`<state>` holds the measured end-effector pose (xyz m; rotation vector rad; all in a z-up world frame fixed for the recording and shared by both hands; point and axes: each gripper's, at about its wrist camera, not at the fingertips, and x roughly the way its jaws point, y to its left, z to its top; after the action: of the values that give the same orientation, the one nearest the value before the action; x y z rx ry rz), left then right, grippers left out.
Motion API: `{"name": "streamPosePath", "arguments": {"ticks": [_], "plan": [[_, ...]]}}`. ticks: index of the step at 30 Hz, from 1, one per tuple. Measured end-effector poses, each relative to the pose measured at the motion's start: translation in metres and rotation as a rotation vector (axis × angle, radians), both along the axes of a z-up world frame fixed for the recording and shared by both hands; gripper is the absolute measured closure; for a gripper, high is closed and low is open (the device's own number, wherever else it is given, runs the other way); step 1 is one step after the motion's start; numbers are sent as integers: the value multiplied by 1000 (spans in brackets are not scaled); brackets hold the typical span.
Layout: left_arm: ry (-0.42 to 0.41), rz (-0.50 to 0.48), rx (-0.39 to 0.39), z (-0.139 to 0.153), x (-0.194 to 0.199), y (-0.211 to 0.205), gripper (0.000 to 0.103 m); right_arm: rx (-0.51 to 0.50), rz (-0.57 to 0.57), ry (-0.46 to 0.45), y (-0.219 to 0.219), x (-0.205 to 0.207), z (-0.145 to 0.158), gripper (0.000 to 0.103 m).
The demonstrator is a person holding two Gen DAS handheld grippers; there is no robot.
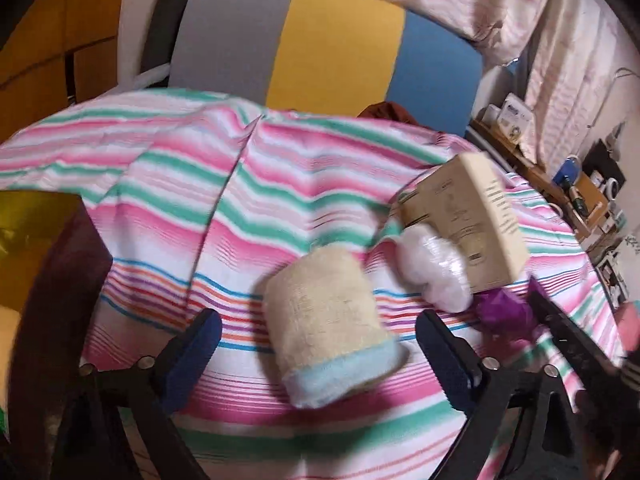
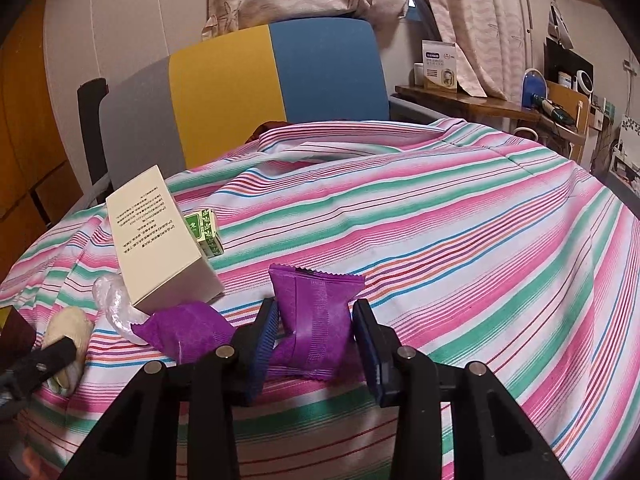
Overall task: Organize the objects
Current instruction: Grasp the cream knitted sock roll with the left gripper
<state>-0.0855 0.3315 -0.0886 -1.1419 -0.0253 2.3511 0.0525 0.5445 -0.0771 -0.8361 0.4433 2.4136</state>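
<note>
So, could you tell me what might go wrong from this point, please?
1. The right gripper pinches only the lower part of the upright purple packet; the limp wrapper could slip out.
2. The open left gripper straddles the rolled towel, close to the plastic bundle and leaning cream box; a sideways nudge may topple the box.
3. The striped cloth is wrinkled, so things could snag.

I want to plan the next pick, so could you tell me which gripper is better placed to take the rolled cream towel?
Left. The left gripper stands open around the rolled cream towel, while the right gripper is shut on a purple packet.
</note>
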Motion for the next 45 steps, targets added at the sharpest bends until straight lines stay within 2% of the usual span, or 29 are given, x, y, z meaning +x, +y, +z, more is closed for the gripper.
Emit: {"name": "streamPosePath", "arguments": {"ticks": [4,7,11,14,18,20,34,45], "plan": [[27,10,6,-1,2,-2,9,-3,-9,5,1,2,0,64],[38,18,26,0,2,-5,18,1,-13,1,0,2,0,64],[46,-31,54,0,7,-5,38,15,-17,4,-2,3,2,64],[59,-39,39,1,15,-5,42,20,-17,0,-2,4,2,64],[38,-29,92,0,18,-18,46,25,-16,-3,-2,3,2,64],[45,-28,92,0,24,-21,50,31,-17,-4,-3,3,3,64],[49,-17,136,1,50,-46,51,93,-12,46,-25,22,18,65],[26,-21,183,1,62,-74,52,38,102,88,-97,37,22,64]]}}
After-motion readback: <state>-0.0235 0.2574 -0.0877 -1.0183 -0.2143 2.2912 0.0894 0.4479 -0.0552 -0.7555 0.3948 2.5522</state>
